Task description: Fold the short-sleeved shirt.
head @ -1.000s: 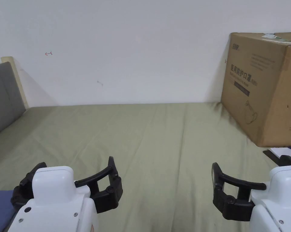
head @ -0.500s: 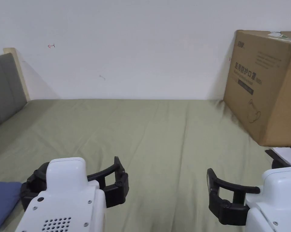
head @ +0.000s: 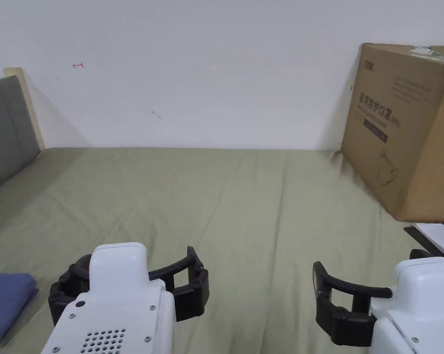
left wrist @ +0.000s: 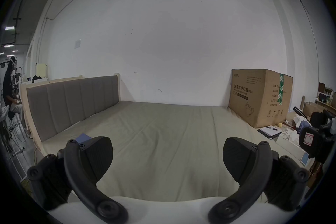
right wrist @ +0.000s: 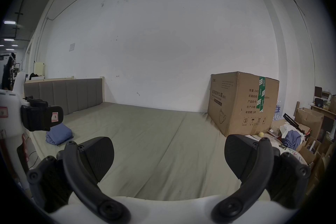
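Observation:
A blue shirt (head: 6, 299) lies folded in a small bundle on the bed's near left part; it also appears as blue shirt (right wrist: 59, 134) and as a corner of blue shirt (left wrist: 83, 137) behind a jaw. My left gripper (head: 131, 263) hovers just right of it, open and empty, its jaws wide apart in left gripper (left wrist: 167, 148). My right gripper (head: 368, 281) hangs over the bed's near right part, also open with nothing in it, as right gripper (right wrist: 169, 146) shows. Each gripper is seen from the other: left gripper (right wrist: 41, 117), right gripper (left wrist: 316, 138).
The bed's olive sheet (head: 244, 203) stretches flat to the white wall. A big cardboard box (head: 400, 129) stands on its far right corner. A grey headboard (head: 4, 129) closes the left side. A notebook (head: 440, 230) and clutter (right wrist: 291, 137) lie right of the bed. A person (left wrist: 11, 93) sits far left.
The head camera has shifted a little. My left gripper has moved right, away from the blue shirt; the right gripper has edged slightly left. Both stay open.

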